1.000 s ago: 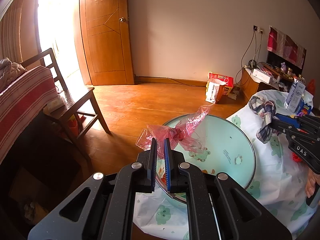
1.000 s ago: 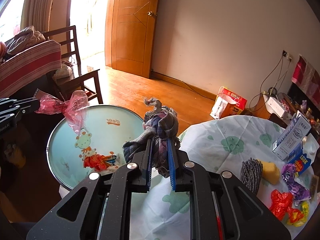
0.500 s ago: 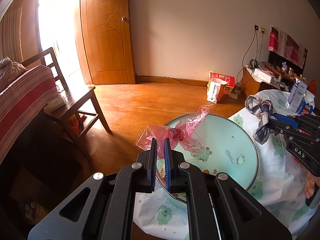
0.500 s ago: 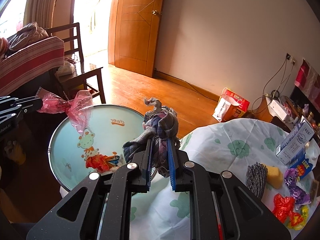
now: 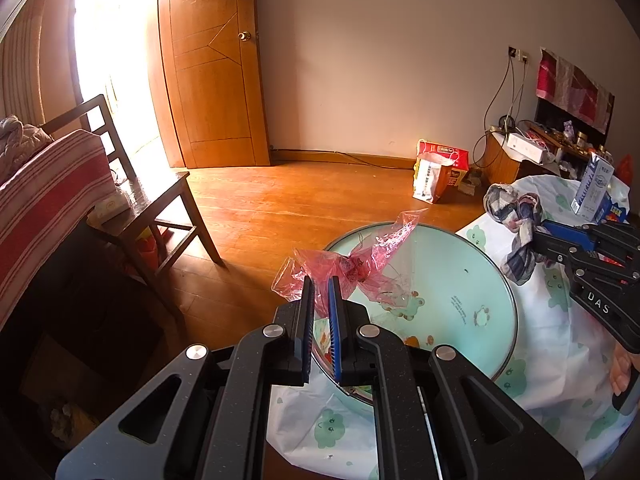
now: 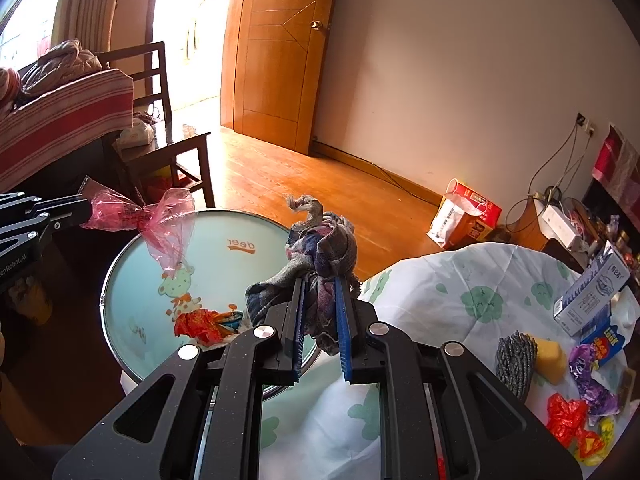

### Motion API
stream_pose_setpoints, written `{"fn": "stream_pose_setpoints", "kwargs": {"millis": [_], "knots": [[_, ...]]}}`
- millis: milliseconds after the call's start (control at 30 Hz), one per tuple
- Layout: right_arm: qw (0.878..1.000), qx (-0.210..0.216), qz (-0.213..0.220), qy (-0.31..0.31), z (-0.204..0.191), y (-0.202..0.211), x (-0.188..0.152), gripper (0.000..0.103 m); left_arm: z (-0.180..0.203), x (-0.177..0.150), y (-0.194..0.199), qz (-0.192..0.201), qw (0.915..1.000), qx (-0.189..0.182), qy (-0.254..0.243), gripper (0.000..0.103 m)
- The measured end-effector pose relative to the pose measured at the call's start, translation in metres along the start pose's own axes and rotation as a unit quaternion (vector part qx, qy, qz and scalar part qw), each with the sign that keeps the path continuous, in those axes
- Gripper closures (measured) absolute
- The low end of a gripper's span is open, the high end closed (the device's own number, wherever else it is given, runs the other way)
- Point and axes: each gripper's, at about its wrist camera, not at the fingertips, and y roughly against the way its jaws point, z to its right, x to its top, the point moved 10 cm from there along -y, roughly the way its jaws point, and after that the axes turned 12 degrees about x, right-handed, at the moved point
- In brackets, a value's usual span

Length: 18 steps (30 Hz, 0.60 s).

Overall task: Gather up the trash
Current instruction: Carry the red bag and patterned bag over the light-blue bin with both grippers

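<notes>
Left gripper [image 5: 319, 282] is clamped on a pink plastic wrapper [image 5: 352, 264], held at frame centre above the round basin [image 5: 460, 280]. Right gripper [image 6: 320, 284] is clamped on a plaid rag [image 6: 320, 248], at frame centre. A red wrapper [image 6: 200, 324] lies inside the basin, lower left of centre.
</notes>
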Motion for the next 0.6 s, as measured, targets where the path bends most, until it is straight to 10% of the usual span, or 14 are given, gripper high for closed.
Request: {"fn": "stream_pose_setpoints", "kwargs": {"millis": [600], "knots": [[1.000, 0.004, 0.000, 0.004, -0.0046, -0.0023, 0.0013, 0.088, 0.0009, -0.0015, -0.0020, -0.001, 1.0000, -0.007, -0.003, 0.096]]}}
